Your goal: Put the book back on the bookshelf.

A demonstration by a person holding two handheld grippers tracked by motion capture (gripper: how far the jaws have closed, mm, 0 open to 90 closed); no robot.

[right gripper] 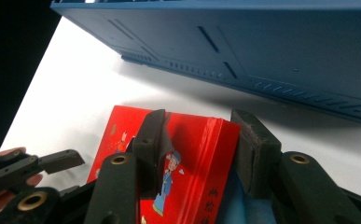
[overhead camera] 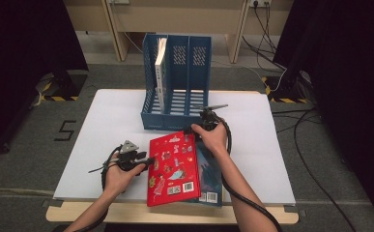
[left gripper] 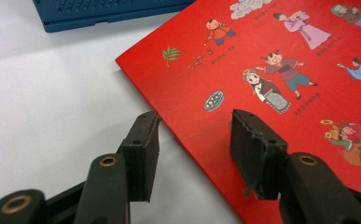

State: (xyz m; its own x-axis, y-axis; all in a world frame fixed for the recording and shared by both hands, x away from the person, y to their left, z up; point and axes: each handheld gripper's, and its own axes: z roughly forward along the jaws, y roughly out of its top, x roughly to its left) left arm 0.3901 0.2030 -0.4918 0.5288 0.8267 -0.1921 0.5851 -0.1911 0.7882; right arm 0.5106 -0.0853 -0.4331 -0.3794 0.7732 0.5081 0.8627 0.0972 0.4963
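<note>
There were three books in all, two grippers and one blue file rack [overhead camera: 177,82] with three slots. The red book [overhead camera: 173,168] lay flat near the front edge of the white table [overhead camera: 102,145]. Under its right side lay one dark blue book [overhead camera: 209,174], peeking out.

The left gripper [overhead camera: 150,160] was at the red book's left edge. Its jaws were spread apart, one on the table beside the edge and one over the red cover. From the left gripper view [left gripper: 194,140] they held nothing.

The right gripper [right gripper: 201,144] was at the red book's far right corner. Its jaws were apart, with the book's corner and spine between them. I could not tell if they squeezed it.

Behind the red book stood the rack. One white book [overhead camera: 161,72] stood upright in its left slot. The other two slots held nothing.
</note>
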